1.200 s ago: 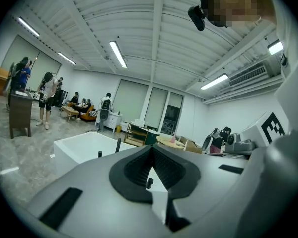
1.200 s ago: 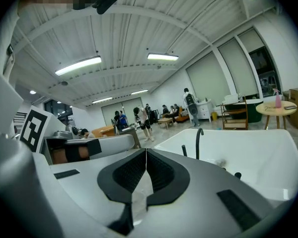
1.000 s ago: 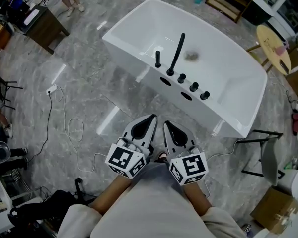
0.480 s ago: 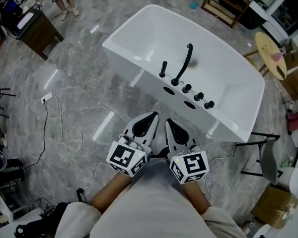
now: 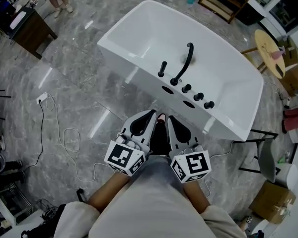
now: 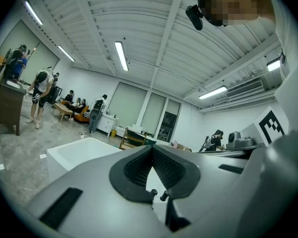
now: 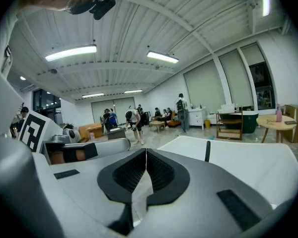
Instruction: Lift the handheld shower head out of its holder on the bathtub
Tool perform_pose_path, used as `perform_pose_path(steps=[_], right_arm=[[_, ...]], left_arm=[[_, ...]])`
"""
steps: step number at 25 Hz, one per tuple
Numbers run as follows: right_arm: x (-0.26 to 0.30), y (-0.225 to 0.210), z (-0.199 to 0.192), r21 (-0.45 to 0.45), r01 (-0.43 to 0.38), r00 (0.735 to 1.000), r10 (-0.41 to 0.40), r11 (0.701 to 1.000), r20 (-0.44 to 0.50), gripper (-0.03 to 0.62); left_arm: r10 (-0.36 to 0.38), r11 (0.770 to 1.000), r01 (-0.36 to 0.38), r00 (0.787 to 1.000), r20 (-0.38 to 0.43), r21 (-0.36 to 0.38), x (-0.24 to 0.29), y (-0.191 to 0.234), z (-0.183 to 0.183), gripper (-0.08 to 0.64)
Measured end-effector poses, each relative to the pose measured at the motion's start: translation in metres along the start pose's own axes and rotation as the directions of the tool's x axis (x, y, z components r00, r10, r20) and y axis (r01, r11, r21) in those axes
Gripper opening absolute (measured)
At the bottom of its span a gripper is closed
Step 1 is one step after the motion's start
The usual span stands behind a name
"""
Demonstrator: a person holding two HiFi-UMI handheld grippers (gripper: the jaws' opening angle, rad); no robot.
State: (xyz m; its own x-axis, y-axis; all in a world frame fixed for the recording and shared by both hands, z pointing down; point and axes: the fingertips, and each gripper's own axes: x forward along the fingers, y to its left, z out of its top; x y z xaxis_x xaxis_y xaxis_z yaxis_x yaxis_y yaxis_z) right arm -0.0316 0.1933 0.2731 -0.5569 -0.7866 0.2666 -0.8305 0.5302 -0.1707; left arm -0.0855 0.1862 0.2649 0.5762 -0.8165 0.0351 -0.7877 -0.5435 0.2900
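Observation:
The white bathtub [image 5: 139, 29] stands ahead of me on the marble floor. On its near rim a short black handheld shower head [image 5: 162, 68] stands upright in its holder, beside a tall curved black spout [image 5: 185, 61] and three black knobs [image 5: 198, 96]. My left gripper [image 5: 153, 114] and right gripper [image 5: 170, 118] are side by side, short of the tub's near wall, both shut and empty. In the right gripper view the shower head [image 7: 207, 150] rises above the tub's rim [image 7: 248, 162], beyond the shut right gripper [image 7: 146, 152]. The left gripper [image 6: 152, 148] shows only the tub's corner [image 6: 74, 152] ahead.
A dark wooden desk [image 5: 30, 29] stands at the far left, and a cable [image 5: 69, 138] trails over the floor. A round table [image 5: 270, 46], a black-framed stand [image 5: 260, 152] and a cardboard box [image 5: 270, 207] are at the right. Several people are at the room's far end.
Both grippers have moved forward together toward the tub's near wall, so the tub and its fittings lie closer to their tips. Both stayed shut.

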Motion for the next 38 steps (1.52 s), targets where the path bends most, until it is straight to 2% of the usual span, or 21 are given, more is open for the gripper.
perform_pose_path(steps=[5, 13, 22, 24, 28, 31, 38], right_arm=[[0.025, -0.015, 0.002, 0.018, 0.002, 1.0, -0.002, 1.0, -0.002, 0.018], [0.066, -0.07, 0.016, 0.054, 0.026, 1.0, -0.026, 0.998, -0.01, 0.018], [0.124, -0.122, 0.04, 0.053, -0.012, 1.0, 0.013, 0.999, -0.023, 0.018], [0.132, -0.139, 0.043, 0.054, -0.012, 1.0, 0.013, 0.998, -0.024, 0.018], [0.147, -0.164, 0.054, 0.041, -0.023, 1.0, 0.023, 0.999, -0.008, 0.018], [0.156, -0.176, 0.057, 0.032, -0.045, 0.999, 0.045, 0.998, 0.0, 0.018], [0.158, -0.191, 0.044, 0.087, -0.058, 0.998, 0.06, 0.995, -0.016, 0.018]], left_arm=[[-0.012, 1.0, 0.012, 1.0, -0.028, -0.002, 0.022, 0.018, -0.006, 0.006], [-0.033, 0.999, 0.033, 0.998, -0.058, 0.002, 0.087, 0.037, -0.004, 0.006], [-0.016, 1.0, 0.014, 0.997, -0.079, -0.02, 0.162, 0.069, 0.002, 0.006], [-0.015, 1.0, 0.013, 0.998, -0.065, -0.017, 0.18, 0.071, 0.005, 0.006], [-0.045, 0.998, 0.045, 0.999, 0.014, -0.031, 0.203, 0.072, 0.02, 0.006], [-0.014, 1.0, 0.014, 1.0, 0.017, -0.003, 0.219, 0.081, 0.016, 0.006], [0.036, 0.999, -0.035, 0.998, -0.052, 0.028, 0.229, 0.086, -0.017, 0.006]])
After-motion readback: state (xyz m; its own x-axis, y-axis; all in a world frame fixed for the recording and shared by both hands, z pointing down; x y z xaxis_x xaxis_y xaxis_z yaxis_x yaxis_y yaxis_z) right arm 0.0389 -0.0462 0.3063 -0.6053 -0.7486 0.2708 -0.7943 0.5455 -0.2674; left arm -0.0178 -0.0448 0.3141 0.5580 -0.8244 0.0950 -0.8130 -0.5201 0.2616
